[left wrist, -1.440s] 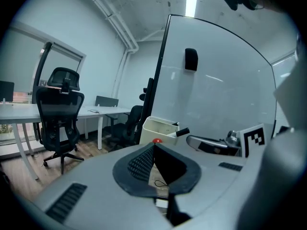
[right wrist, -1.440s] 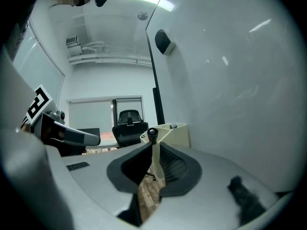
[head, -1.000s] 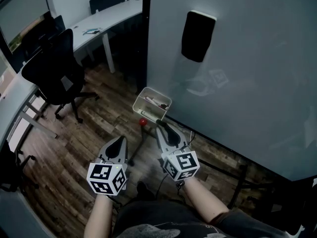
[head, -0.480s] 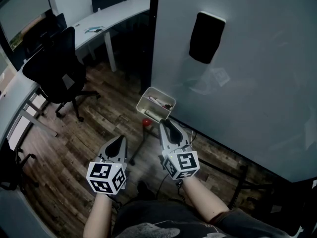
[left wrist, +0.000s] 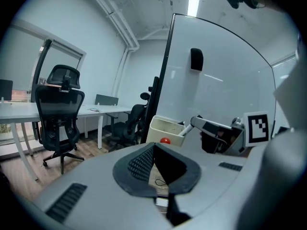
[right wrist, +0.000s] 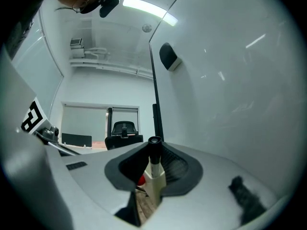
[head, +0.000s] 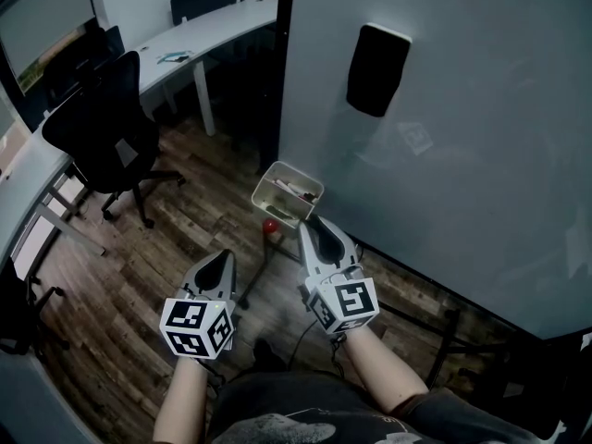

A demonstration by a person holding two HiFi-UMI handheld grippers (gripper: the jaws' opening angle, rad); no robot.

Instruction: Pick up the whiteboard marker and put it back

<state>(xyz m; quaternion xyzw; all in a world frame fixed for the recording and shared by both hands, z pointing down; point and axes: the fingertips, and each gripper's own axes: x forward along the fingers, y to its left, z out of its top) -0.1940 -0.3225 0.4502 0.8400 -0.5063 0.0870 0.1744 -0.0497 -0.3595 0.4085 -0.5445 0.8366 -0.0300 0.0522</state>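
A whiteboard marker [right wrist: 153,165], white with a black cap, stands between the pads of my right gripper [right wrist: 153,150], which is shut on it. In the head view the right gripper [head: 315,226] points at a white tray [head: 272,193] fixed low on the whiteboard [head: 481,155]; its tips are just short of the tray's near rim. The tray holds at least one other marker. The left gripper view shows the held marker [left wrist: 193,125] reaching toward the tray [left wrist: 165,128]. My left gripper [head: 222,263] hangs lower left over the floor, shut and holding nothing.
A black eraser [head: 376,68] sticks to the board above the tray. A red ball [head: 269,227] sits under the tray. A black office chair [head: 102,137] and white desks [head: 199,30] stand to the left on the wood floor [head: 139,276].
My right gripper has edged a little forward toward the tray, still holding the marker. The left gripper has barely moved.
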